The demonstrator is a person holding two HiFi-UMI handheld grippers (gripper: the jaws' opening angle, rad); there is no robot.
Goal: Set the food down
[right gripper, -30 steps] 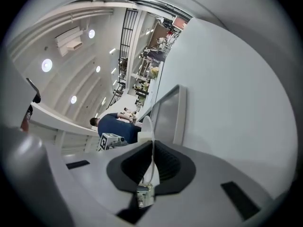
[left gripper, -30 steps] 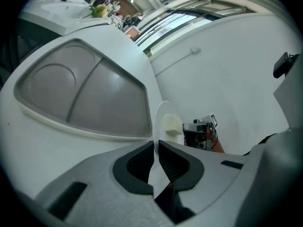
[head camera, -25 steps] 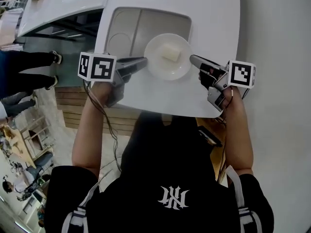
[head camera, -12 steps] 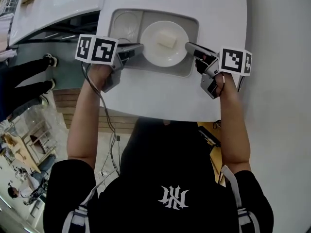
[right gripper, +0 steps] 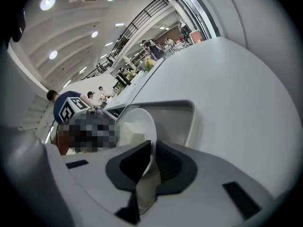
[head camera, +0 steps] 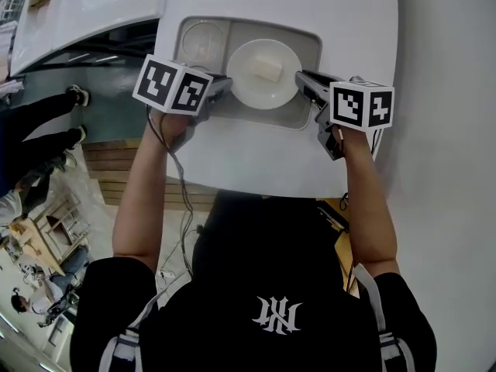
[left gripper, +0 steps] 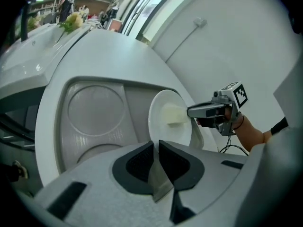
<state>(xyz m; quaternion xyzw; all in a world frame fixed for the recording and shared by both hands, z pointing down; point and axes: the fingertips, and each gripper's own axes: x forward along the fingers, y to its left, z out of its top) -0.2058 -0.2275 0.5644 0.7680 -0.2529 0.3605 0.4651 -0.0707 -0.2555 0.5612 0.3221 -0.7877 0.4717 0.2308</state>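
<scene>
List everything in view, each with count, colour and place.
table: one, white, under the tray
tray: one, grey, compartmented, on the table
plate: one, white, over the tray's larger compartment, gripped at opposite edges
food block: one, pale cream, on the plate
second table: one, white, upper left
bystander's legs: two, dark, left edge
left gripper: one, grey with marker cube, shut on the plate's left rim
right gripper: one, grey with marker cube, shut on the plate's right rim
forearms: two, bare, reaching up from the black shirt
</scene>
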